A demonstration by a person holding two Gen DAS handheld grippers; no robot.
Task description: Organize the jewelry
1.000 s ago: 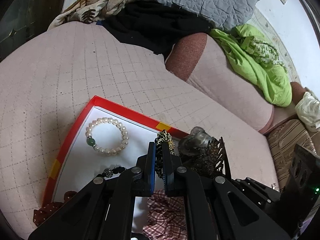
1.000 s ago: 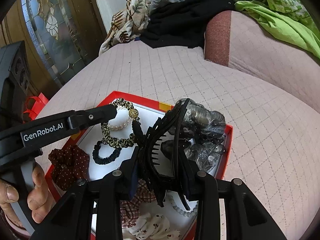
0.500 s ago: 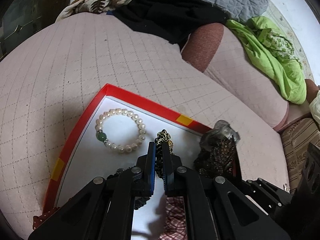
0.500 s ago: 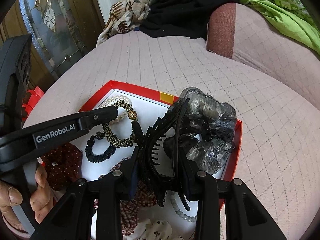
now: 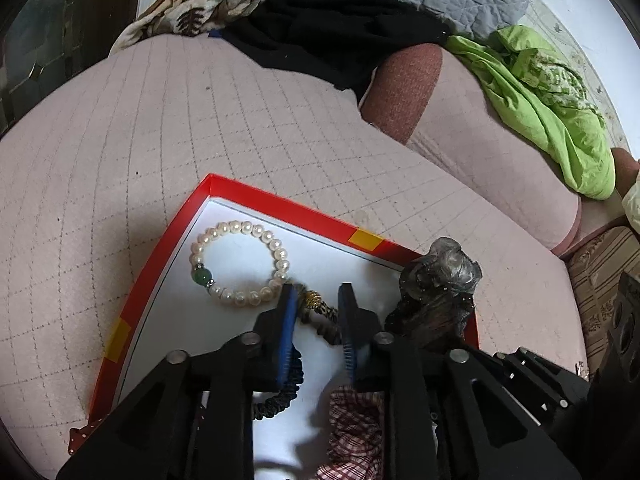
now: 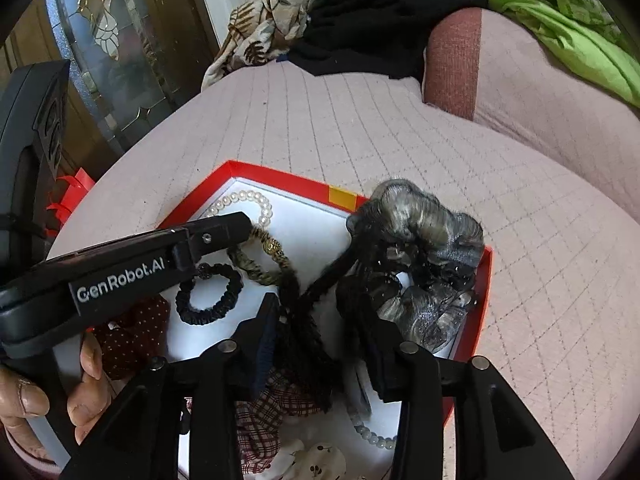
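A red-rimmed white tray (image 5: 280,206) lies on a pink quilted cushion. In it a pearl bracelet (image 5: 240,299) with one green bead rests at the far left. My left gripper (image 5: 317,300) is opening; the leopard-print band with a gold bead (image 5: 320,312) lies on the tray floor between its pads, untouched. In the right wrist view that band (image 6: 260,272) sits under the left finger (image 6: 224,228). My right gripper (image 6: 316,320) is also opening. The black claw clip (image 6: 304,320) with its grey bow (image 6: 420,240) hangs blurred between the parted pads, over the tray's right side.
Also in the tray are a black scrunchie (image 6: 208,296), a dark red dotted one (image 6: 136,332), a plaid one (image 6: 264,420), a white floral one (image 6: 316,460) and pale beads (image 6: 372,436). A hand (image 6: 84,392) holds the left gripper. Black and green clothes (image 5: 540,112) lie behind.
The left jaws, shut on the leopard band before, have parted and the band now lies on the tray floor. The right jaws have widened around the claw clip, which sags lower.
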